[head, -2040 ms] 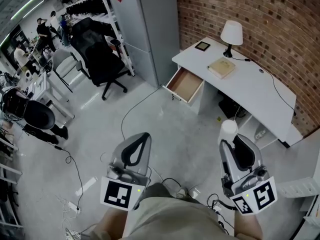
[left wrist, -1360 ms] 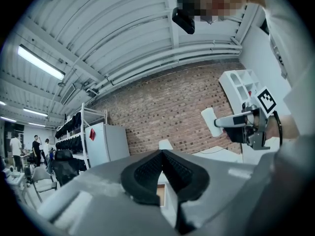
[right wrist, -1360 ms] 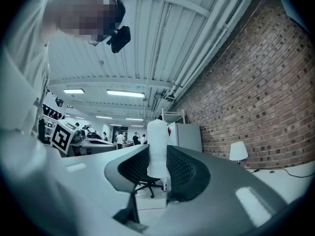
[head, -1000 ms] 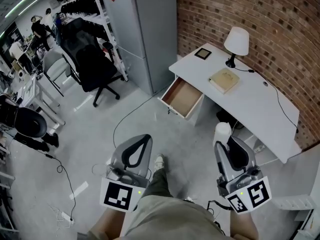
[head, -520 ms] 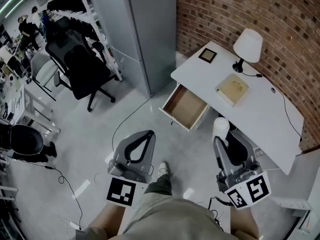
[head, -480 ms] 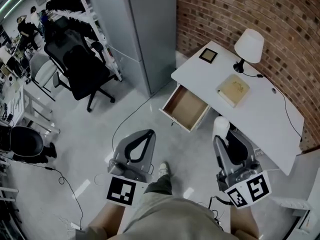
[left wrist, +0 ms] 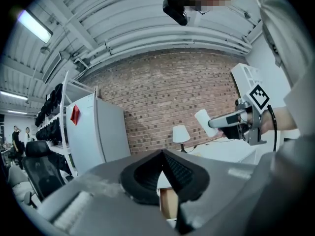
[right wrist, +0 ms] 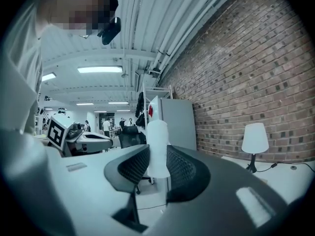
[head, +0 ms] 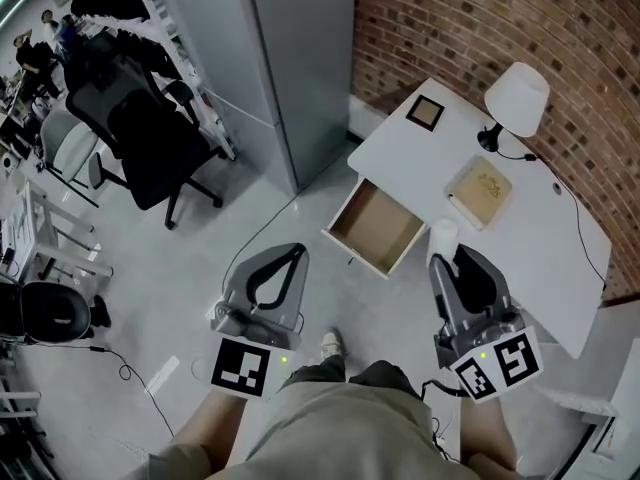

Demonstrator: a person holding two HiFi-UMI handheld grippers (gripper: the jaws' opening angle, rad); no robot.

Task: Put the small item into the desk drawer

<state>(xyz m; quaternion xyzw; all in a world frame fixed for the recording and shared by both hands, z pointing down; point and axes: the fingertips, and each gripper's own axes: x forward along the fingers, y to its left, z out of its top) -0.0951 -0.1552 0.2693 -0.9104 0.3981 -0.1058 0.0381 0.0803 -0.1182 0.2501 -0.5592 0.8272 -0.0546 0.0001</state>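
My right gripper [head: 450, 257] is shut on the small item, a white cylinder [head: 441, 236] that sticks up past the fingertips. In the right gripper view the cylinder [right wrist: 158, 146] stands upright between the two black pads. It hangs in the air just right of the open wooden drawer [head: 378, 226] of the white desk [head: 520, 236], above the floor. My left gripper [head: 296, 252] is held lower left of the drawer, its jaws closed tip to tip with nothing in them. The left gripper view also shows the right gripper's white cylinder [left wrist: 203, 122].
On the desk stand a white lamp [head: 516, 99], a tan book [head: 478, 190] and a small picture frame [head: 427, 112]. A grey cabinet [head: 270, 58] stands left of the desk, a black office chair [head: 140, 133] farther left. Cables lie on the floor [head: 250, 238]. A brick wall [head: 520, 18] is behind.
The person has walked toward the desk, so the open drawer now lies close to the right gripper. Both grippers keep their pose and their jaws have not changed.
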